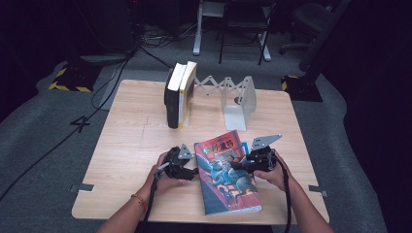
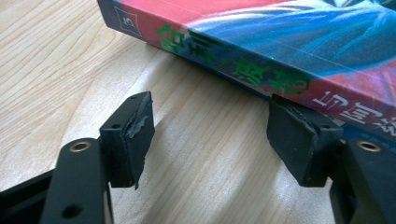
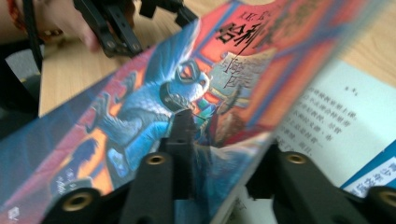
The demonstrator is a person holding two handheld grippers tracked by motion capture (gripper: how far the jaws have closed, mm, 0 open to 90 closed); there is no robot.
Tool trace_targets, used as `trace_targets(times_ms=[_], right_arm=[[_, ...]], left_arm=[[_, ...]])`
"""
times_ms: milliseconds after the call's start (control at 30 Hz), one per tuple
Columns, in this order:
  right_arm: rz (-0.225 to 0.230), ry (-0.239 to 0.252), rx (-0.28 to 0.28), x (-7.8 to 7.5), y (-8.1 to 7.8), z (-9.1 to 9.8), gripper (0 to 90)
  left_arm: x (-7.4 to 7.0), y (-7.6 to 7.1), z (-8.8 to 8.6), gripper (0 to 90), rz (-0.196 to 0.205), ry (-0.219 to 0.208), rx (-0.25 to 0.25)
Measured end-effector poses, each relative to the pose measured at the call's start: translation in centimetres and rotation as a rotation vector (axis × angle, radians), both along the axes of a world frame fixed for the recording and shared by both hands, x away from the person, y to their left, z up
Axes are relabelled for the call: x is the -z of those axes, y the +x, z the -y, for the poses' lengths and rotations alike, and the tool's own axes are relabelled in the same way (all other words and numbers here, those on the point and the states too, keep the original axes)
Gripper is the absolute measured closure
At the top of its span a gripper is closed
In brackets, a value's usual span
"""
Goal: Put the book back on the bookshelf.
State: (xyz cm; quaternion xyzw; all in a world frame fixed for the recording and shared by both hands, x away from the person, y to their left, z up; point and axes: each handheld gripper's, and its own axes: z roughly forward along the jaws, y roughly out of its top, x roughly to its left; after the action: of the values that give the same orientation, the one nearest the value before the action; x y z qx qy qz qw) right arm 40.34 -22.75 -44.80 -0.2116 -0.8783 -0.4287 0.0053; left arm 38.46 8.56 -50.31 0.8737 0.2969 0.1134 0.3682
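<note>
The paperback book (image 1: 227, 174) lies near the table's (image 1: 131, 145) front edge, between the two grippers; the right gripper (image 3: 219, 140) is clamped on its lifted front cover, one jaw above and one beneath; the left gripper (image 2: 210, 135) stands apart, one pad against the spine (image 2: 261, 77). I judge the book thick, fairly heavy and floppy, its glossy cover slippery and likely to bend; better taken at the spine; the pages below stay mostly hidden.

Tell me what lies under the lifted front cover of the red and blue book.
Under the front cover, raised by the right gripper, a white page of printed text shows, with a blue and white flap at its edge. The rest of the page stays hidden beneath the cover.
</note>
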Motion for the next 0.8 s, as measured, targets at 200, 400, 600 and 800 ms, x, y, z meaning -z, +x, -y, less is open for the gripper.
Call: trace_targets(times_ms=[200, 400, 600, 800], right_arm=[[0.047, 0.045, 0.024, -0.2, -0.9, 0.1, 77.3], [0.077, 0.083, 0.032, -0.7, -1.4, 0.2, 78.3], [0.101, 0.108, 0.029, -1.5, -1.8, 0.1, 78.8], [0.184, 0.162, 0.037, -3.1, -2.7, 0.4, 79.1]], left_arm=[[-0.2, 0.2, -0.2, 43.3, -0.005, -0.023, 0.042], [-0.8, 0.7, -0.7, 49.6, 0.011, -0.036, 0.028], [-1.8, 1.6, -1.1, 59.7, 0.043, -0.066, 0.003], [-4.3, 2.4, -2.0, 60.1, 0.084, -0.174, 0.014]])
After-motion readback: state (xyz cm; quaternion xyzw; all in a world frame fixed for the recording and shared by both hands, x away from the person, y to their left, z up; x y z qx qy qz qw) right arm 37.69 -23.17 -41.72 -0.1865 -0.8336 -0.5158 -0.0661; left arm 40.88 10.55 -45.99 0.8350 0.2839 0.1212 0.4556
